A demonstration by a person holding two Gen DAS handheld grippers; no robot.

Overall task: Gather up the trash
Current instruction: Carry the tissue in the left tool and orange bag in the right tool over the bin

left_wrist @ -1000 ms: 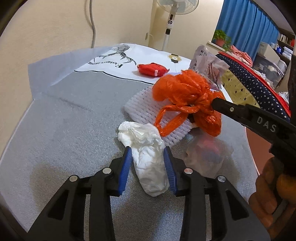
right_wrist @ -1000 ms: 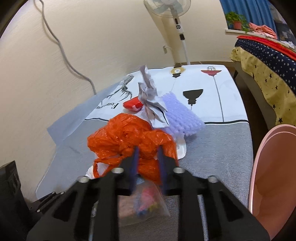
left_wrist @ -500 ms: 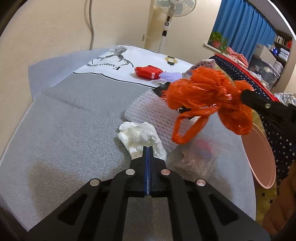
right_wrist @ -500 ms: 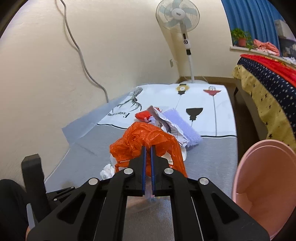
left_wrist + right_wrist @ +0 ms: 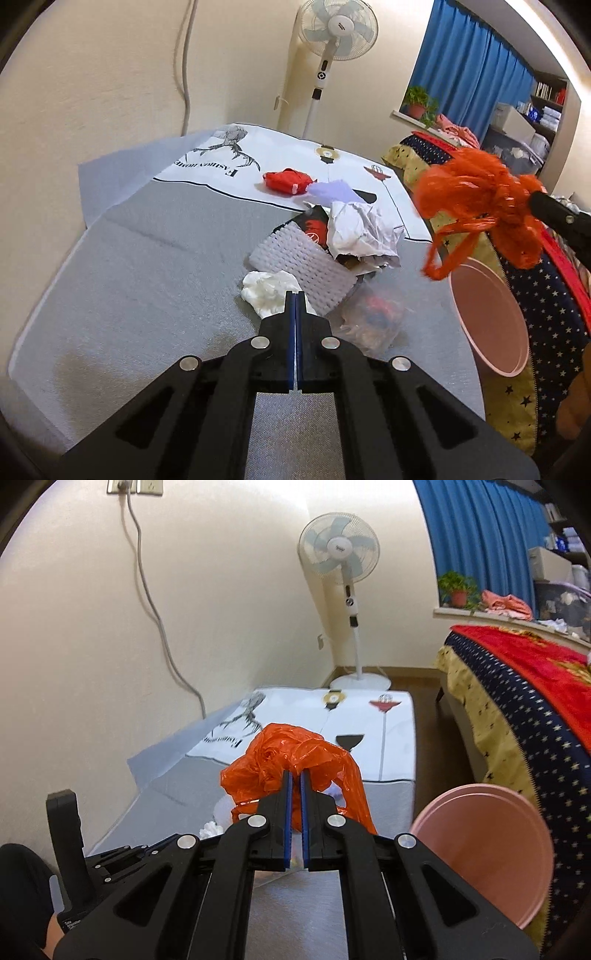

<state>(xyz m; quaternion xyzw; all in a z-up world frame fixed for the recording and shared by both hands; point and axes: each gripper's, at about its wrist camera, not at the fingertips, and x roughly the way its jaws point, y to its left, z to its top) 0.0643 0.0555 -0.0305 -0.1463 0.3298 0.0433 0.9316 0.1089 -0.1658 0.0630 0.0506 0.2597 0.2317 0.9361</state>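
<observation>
Left tongs (image 5: 295,295): black frame with blue-lined jaws, pitched forward and downward, the jaws pressed fully together with a white crumpled tissue (image 5: 267,290) pinched at the tips. Right tongs (image 5: 294,775): same build, tilted gently downward, the jaws drawn almost together and clamped on an orange plastic bag (image 5: 291,760), which is carried clear of the surface (image 5: 147,280); their black tip is also seen at the right edge of the left wrist view. A hand (image 5: 574,402) is partly seen at the lower right of the left wrist view, blurred.
</observation>
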